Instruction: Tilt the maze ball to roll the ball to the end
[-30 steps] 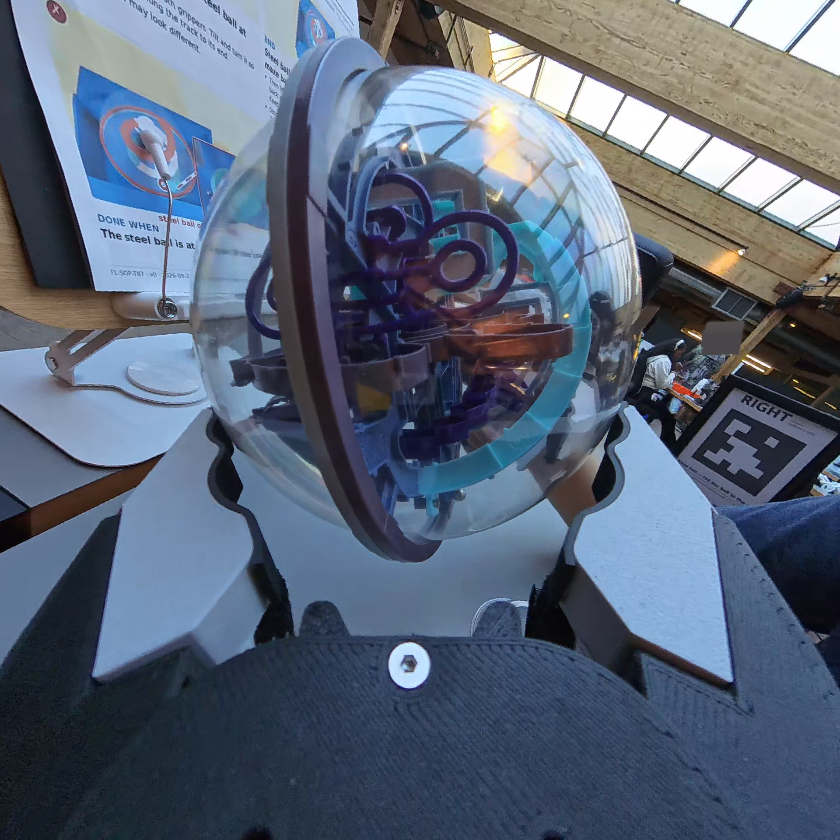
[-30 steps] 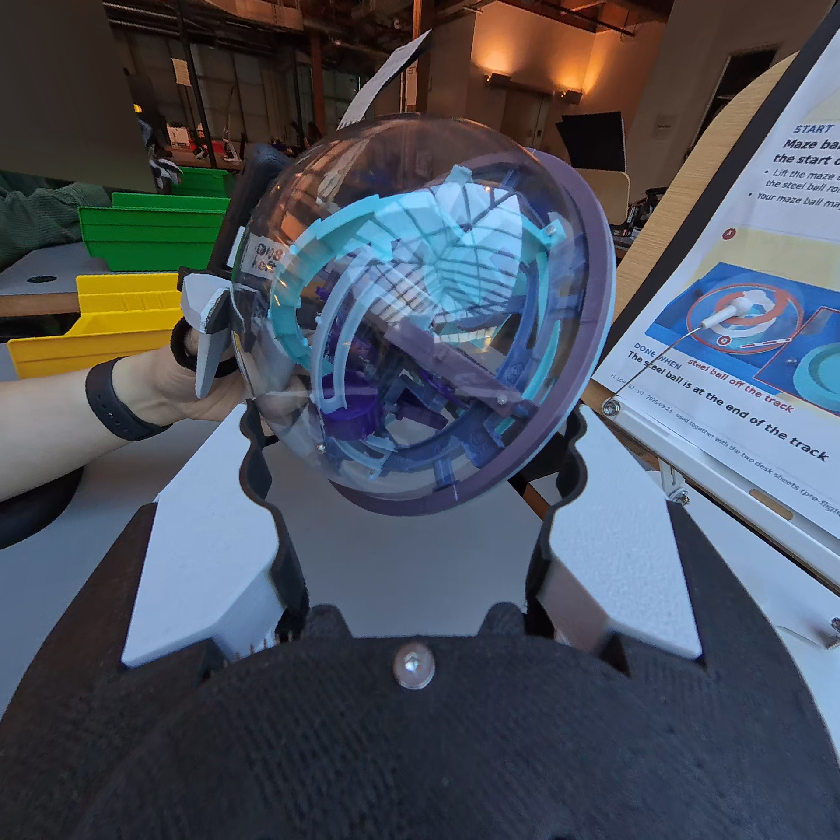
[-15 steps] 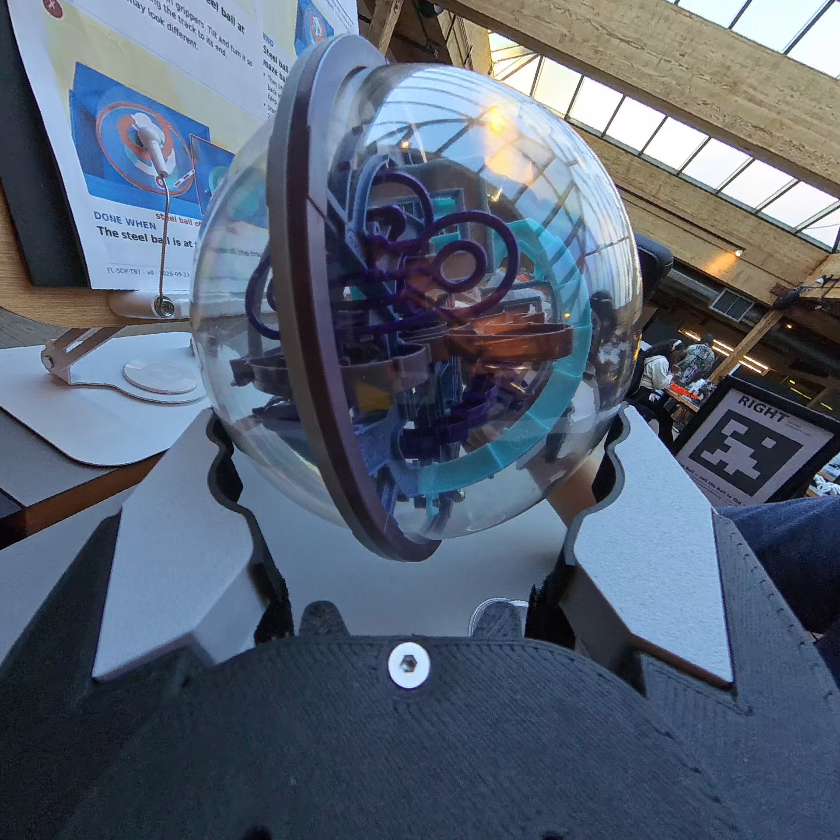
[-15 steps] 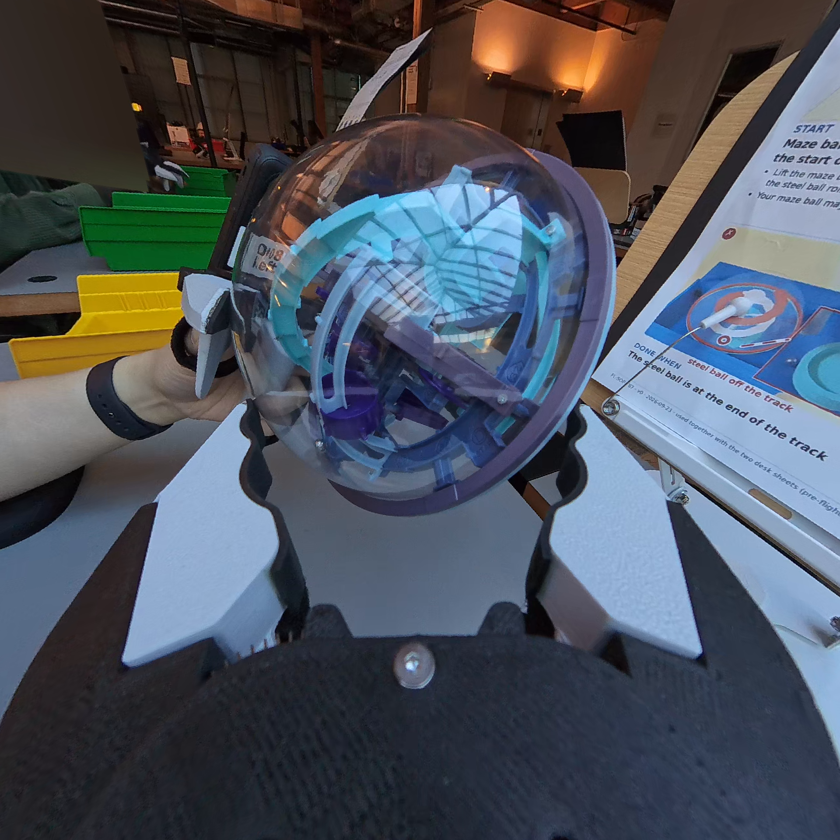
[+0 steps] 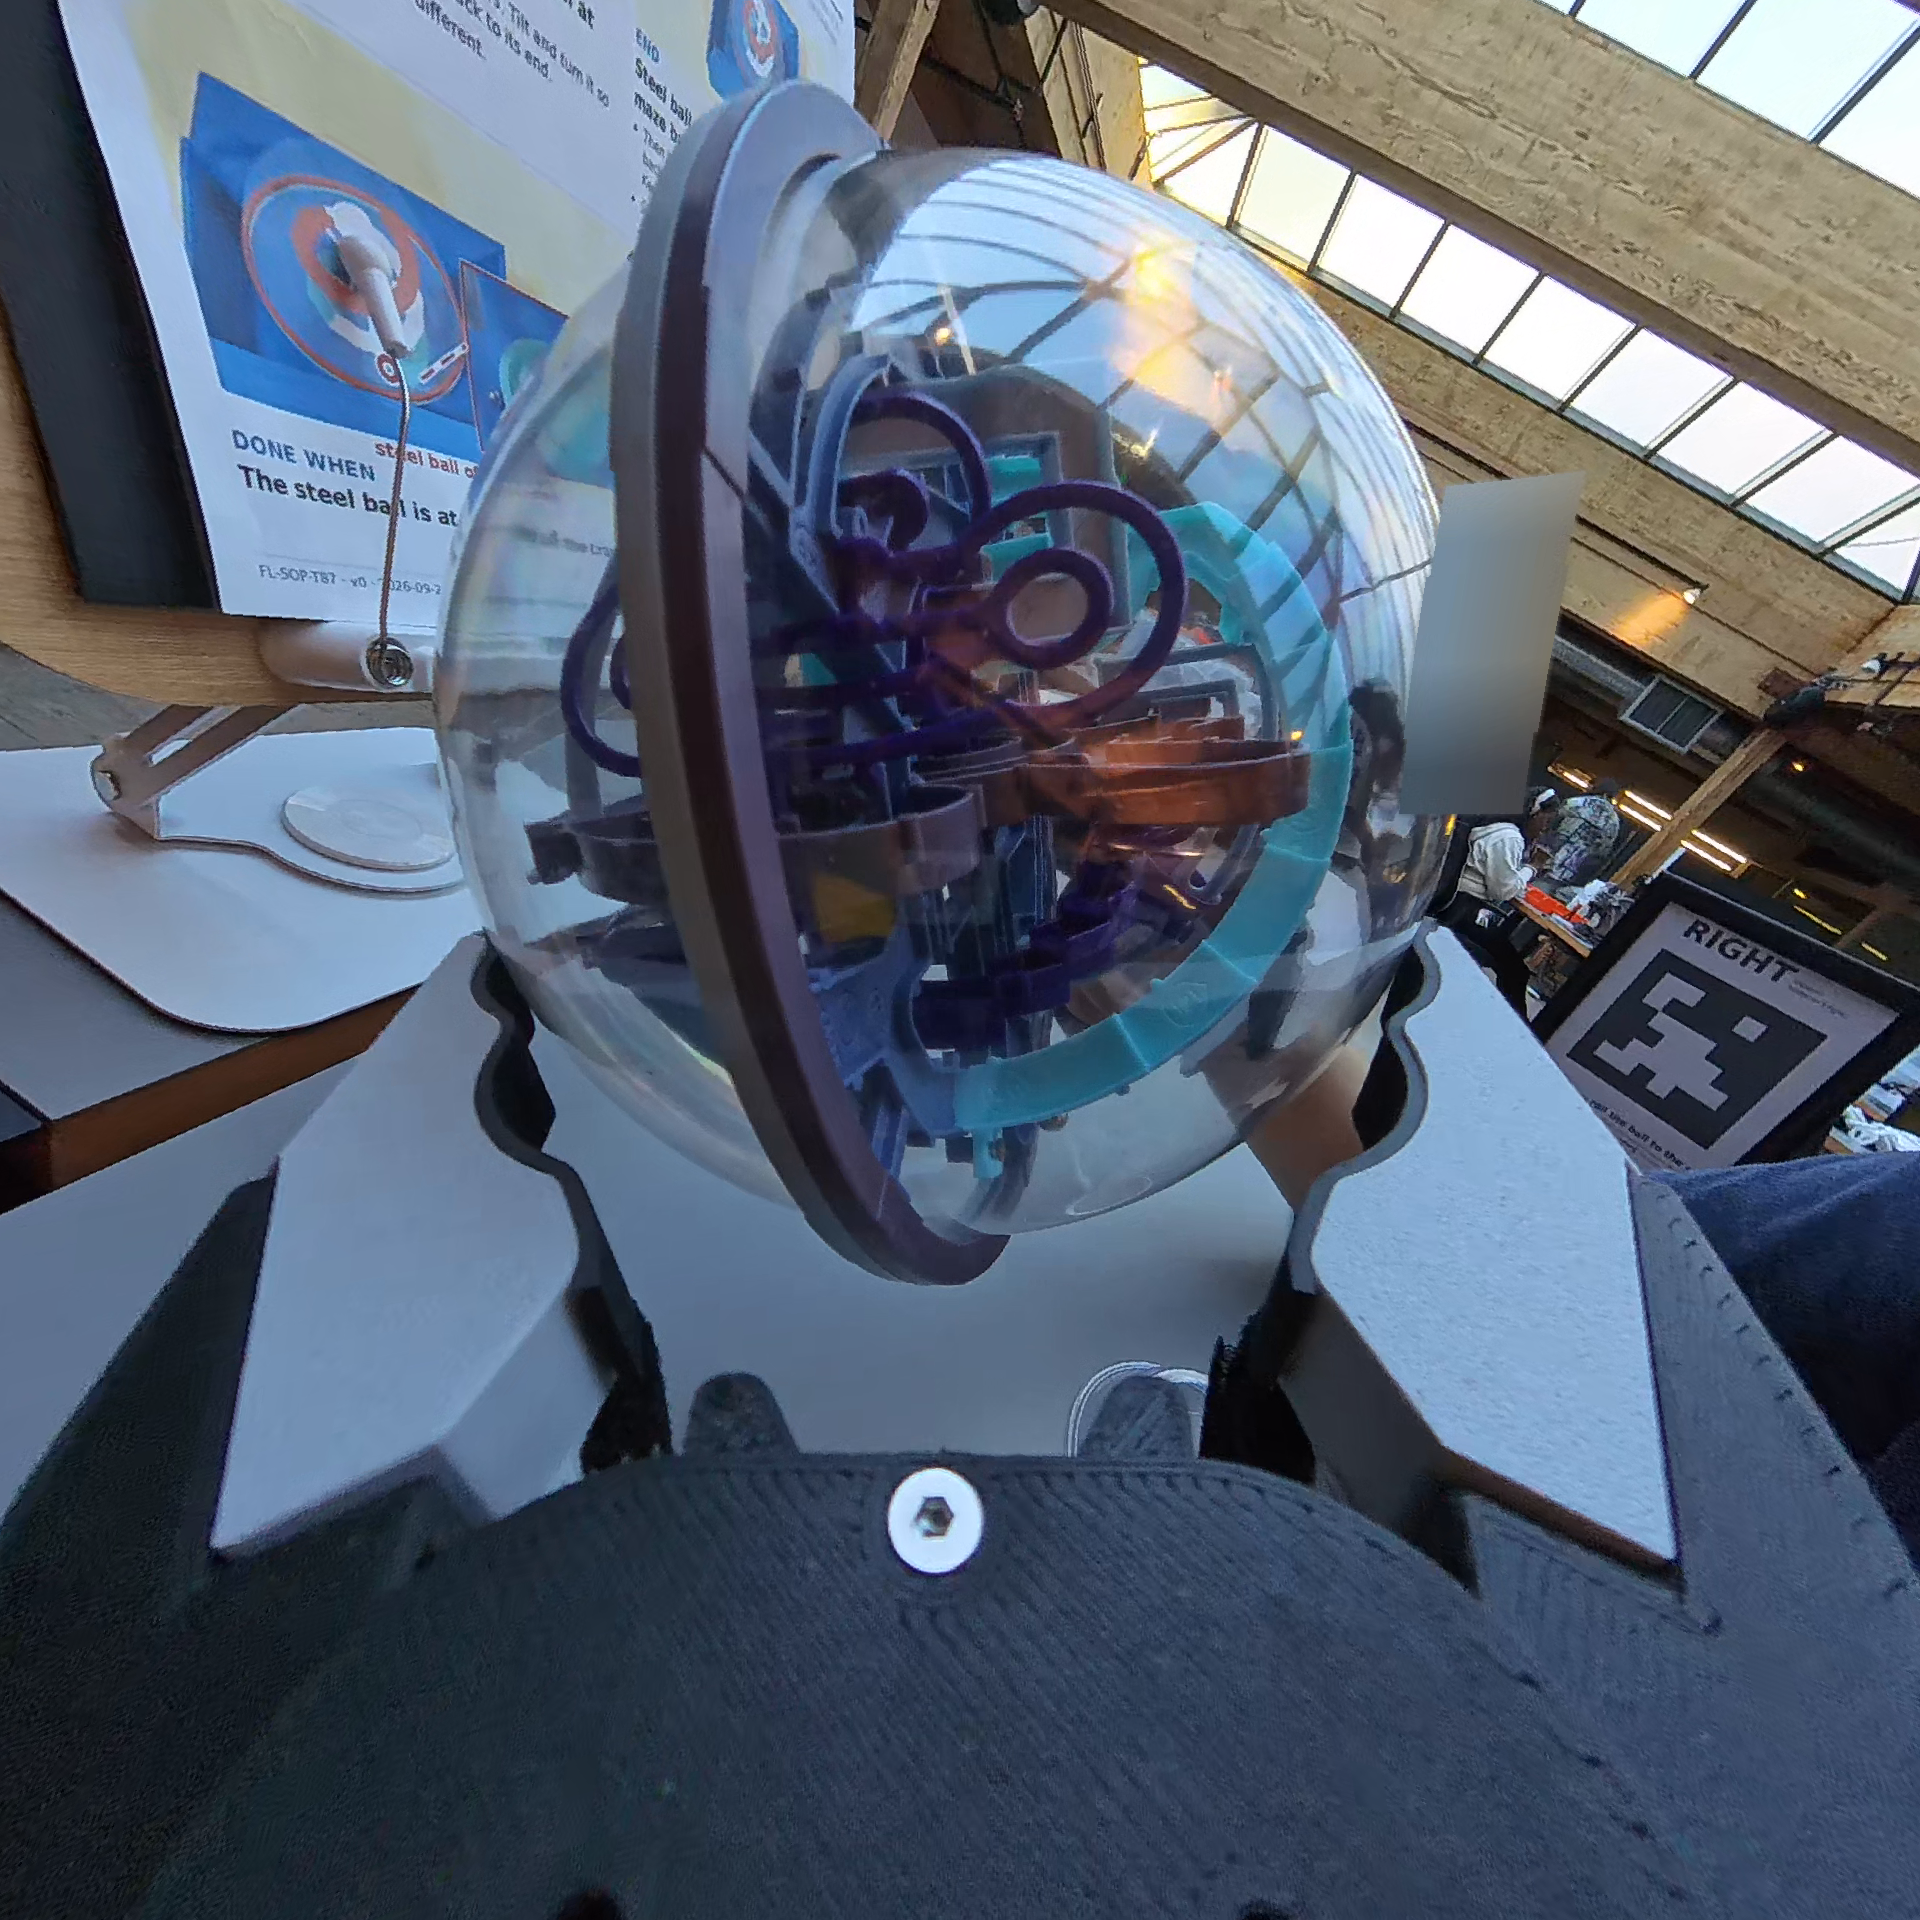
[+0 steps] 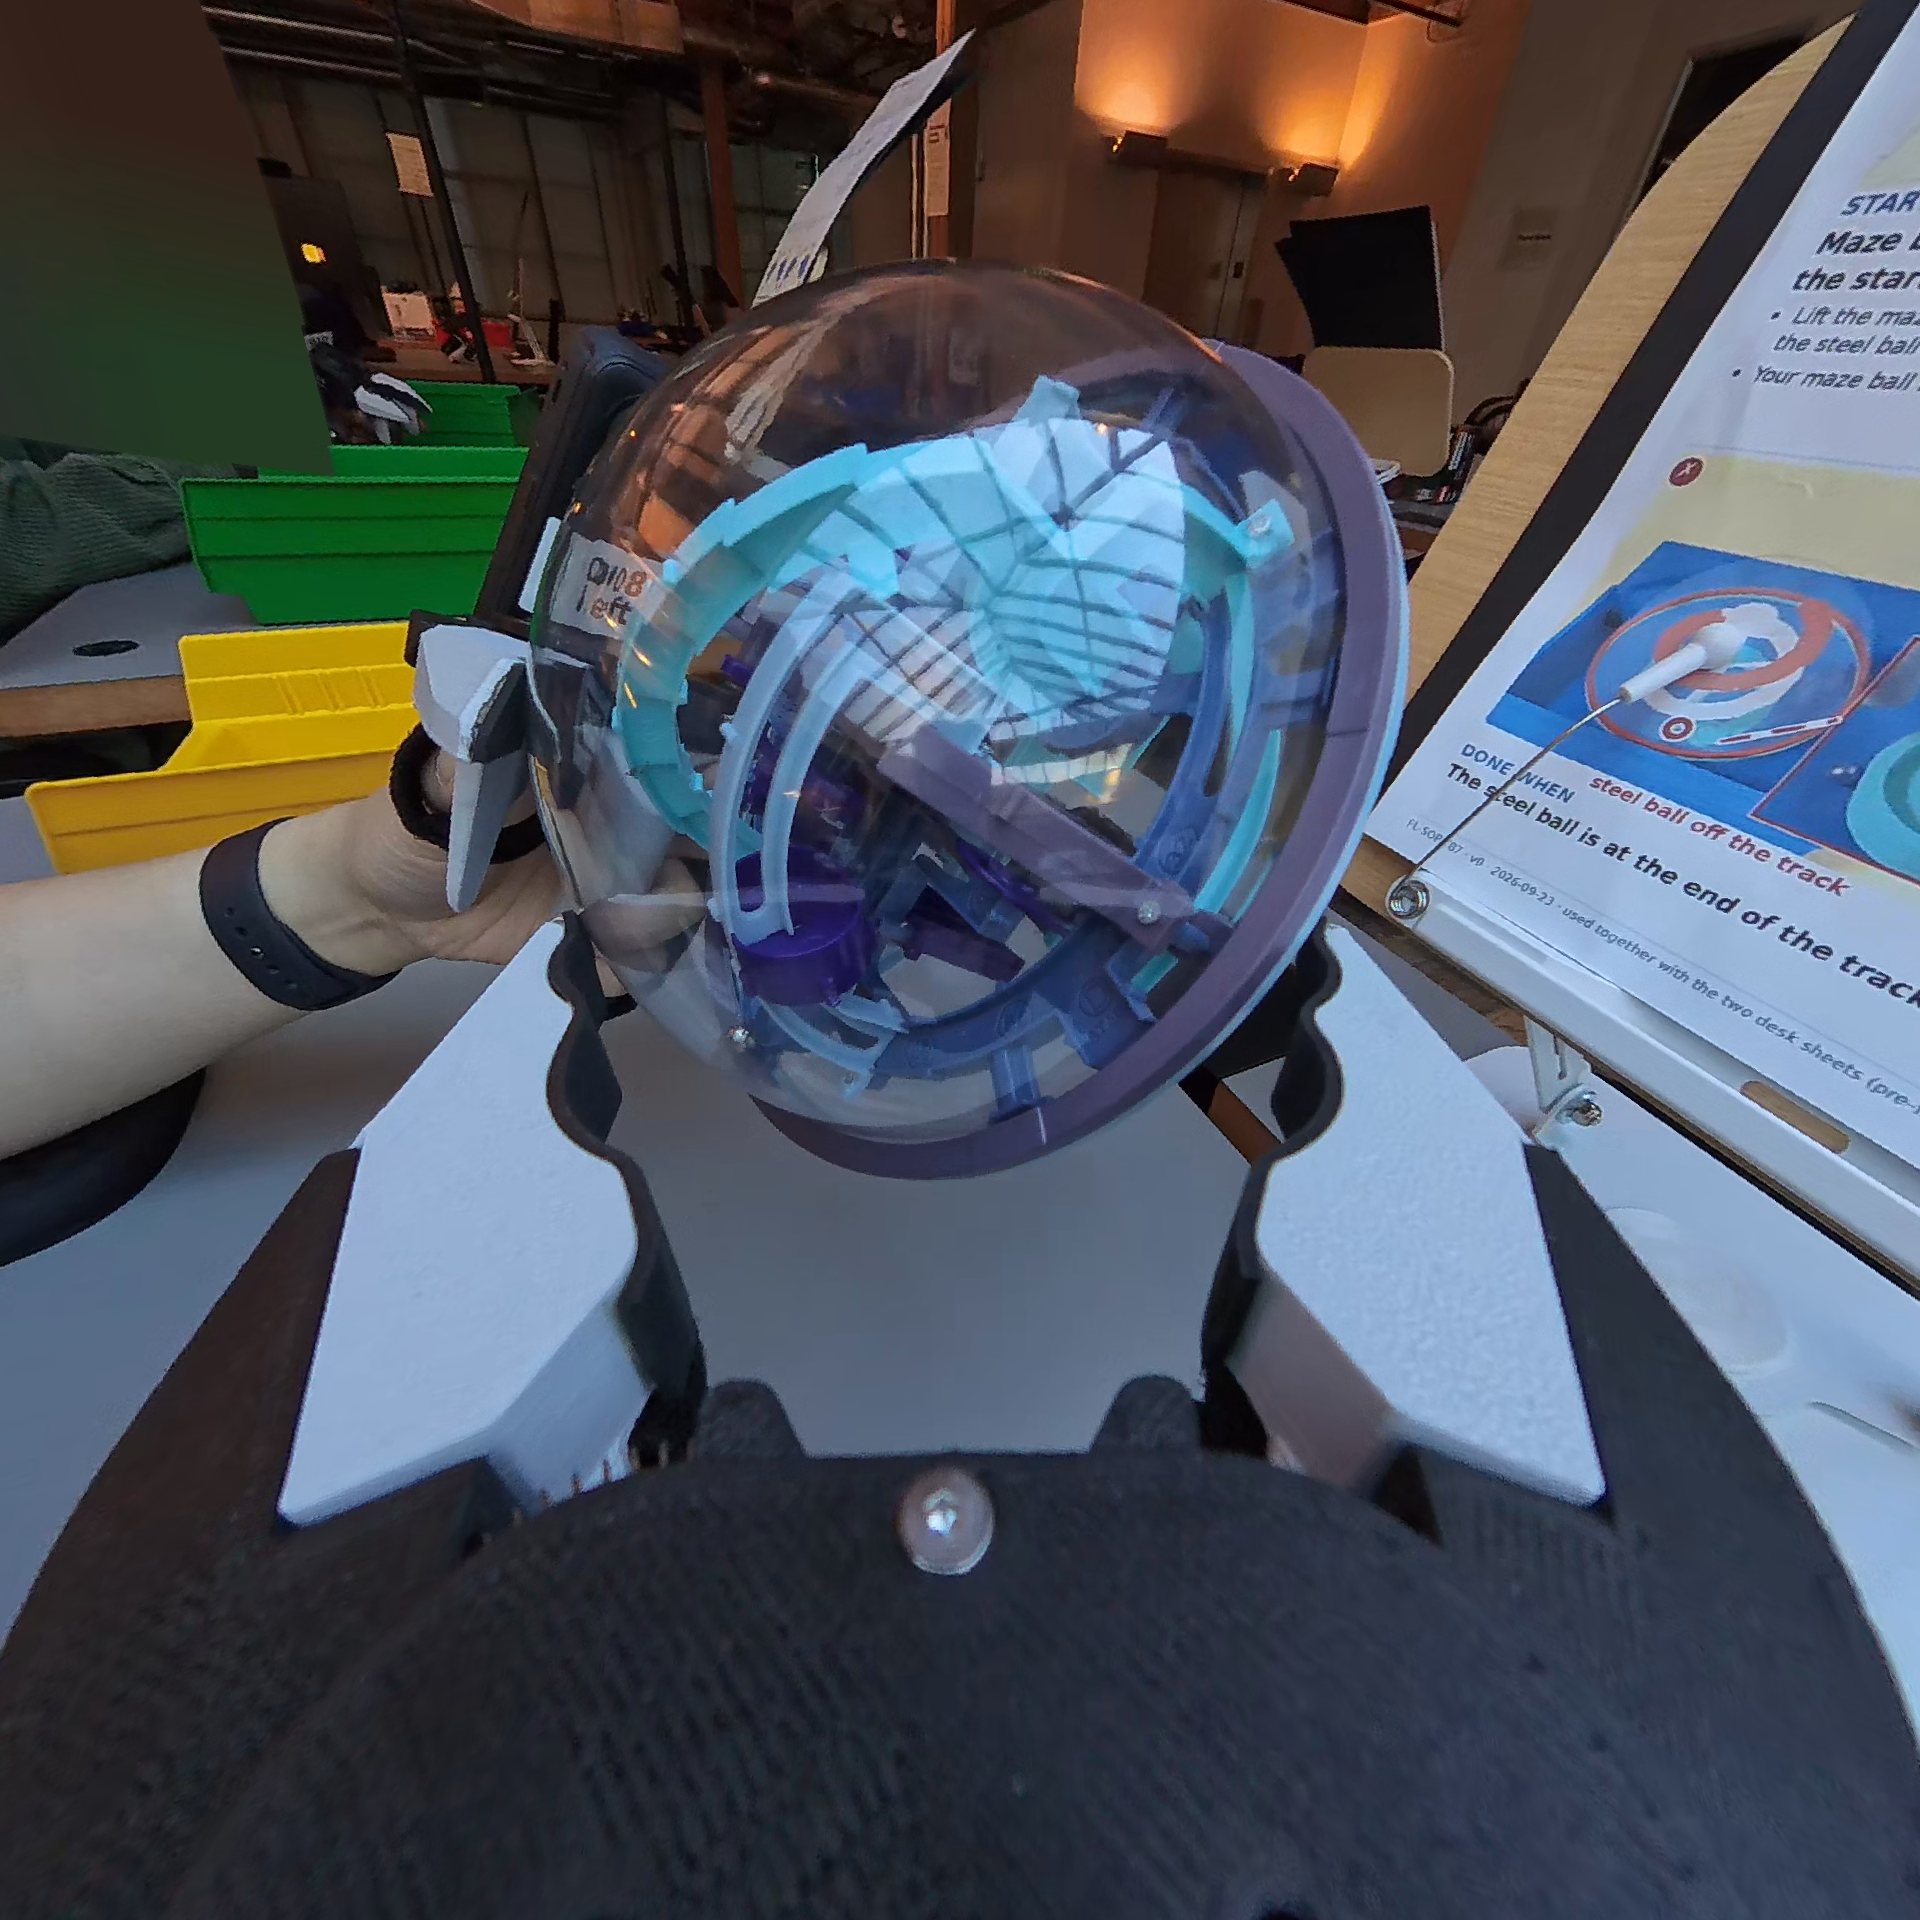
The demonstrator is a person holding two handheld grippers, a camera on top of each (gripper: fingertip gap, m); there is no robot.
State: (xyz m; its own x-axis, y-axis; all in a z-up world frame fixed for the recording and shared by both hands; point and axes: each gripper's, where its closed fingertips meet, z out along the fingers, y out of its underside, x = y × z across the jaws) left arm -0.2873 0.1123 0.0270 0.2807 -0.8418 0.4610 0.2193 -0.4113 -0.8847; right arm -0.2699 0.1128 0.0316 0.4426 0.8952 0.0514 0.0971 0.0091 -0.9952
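The maze ball point(image 5: 935, 675) is a clear sphere with a dark purple rim and purple, blue and teal tracks inside. It is held in the air, tilted, between both grippers. My left gripper point(image 5: 951, 966) is shut on its lower sides. My right gripper point(image 6: 940, 945) is shut on the maze ball point(image 6: 966, 727) from the opposite side. The left gripper's finger point(image 6: 478, 748) shows behind the sphere in the right wrist view, held by a hand with a black wristband point(image 6: 270, 925). I cannot pick out the steel ball among the tracks.
An instruction sheet on a white stand point(image 5: 395, 260) leans close behind the ball; it also shows in the right wrist view point(image 6: 1714, 675). Green point(image 6: 343, 540) and yellow point(image 6: 260, 727) bins stand at the far left. A grey table point(image 6: 914, 1278) lies below.
The sphere has tipped only slightly between the grippers. Both grips are unchanged.
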